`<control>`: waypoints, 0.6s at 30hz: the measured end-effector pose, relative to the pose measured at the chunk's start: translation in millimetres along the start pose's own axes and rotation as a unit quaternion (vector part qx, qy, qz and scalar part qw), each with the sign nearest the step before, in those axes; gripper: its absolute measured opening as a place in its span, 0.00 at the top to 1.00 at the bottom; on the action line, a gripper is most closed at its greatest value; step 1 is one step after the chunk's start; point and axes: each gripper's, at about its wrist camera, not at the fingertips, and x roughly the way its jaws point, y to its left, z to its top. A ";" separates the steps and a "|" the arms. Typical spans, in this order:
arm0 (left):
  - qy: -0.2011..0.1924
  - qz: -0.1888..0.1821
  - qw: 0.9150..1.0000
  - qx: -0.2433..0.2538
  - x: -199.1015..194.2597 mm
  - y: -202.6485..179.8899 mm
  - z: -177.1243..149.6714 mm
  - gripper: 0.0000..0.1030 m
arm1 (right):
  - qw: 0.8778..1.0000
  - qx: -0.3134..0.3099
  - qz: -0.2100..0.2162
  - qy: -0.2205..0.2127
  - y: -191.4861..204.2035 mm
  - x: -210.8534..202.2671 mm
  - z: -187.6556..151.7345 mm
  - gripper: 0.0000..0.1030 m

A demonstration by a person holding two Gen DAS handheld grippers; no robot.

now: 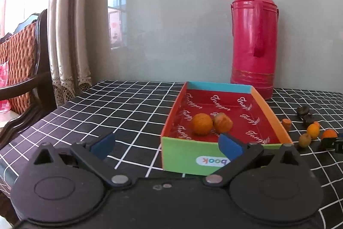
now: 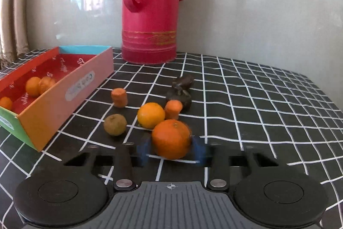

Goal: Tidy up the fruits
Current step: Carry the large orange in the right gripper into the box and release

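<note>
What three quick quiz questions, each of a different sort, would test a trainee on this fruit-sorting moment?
1. True or false: the right tongs have their blue pads on either side of the big orange.
2. Multiple choice: where does the brown fruit lie? A) inside the box B) on the checked cloth beside the box C) between the left tongs' pads
3. Fill in: behind the box stands a tall ____ flask.

Key
1. True; motion blur hides how firmly they grip.
2. B; it sits on the cloth near the yellow-orange fruit. The left tongs are open and hold nothing.
3. Pink.
</note>
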 end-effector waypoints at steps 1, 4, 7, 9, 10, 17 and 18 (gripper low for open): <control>0.000 0.001 1.000 -0.002 0.0 1.3 0.0 0.06 | 1.000 -0.002 -0.002 0.000 0.8 -0.4 -0.5 0.61; 0.000 0.002 1.000 -0.006 0.0 5.0 -0.1 0.06 | 1.000 -0.007 -0.005 -0.004 2.9 -2.0 -1.5 0.61; -0.002 0.002 1.000 -0.008 -0.7 6.1 0.2 0.06 | 1.000 -0.006 -0.006 -0.019 3.4 -6.5 -0.3 0.61; -0.001 0.002 1.000 -0.006 -0.6 5.8 0.1 0.06 | 0.999 -0.003 0.002 -0.035 5.2 -11.9 0.7 0.61; -0.001 0.003 1.000 -0.005 -0.7 5.7 -0.1 0.06 | 0.999 -0.002 0.005 -0.042 7.4 -14.0 1.3 0.61; 0.005 0.018 1.000 -0.006 -1.0 15.6 -3.2 0.06 | 0.994 -0.008 0.058 -0.091 35.6 -24.0 8.2 0.61; 0.006 0.020 1.000 -0.007 -1.4 17.5 -3.5 0.06 | 0.993 -0.008 0.067 -0.102 40.4 -27.0 9.9 0.61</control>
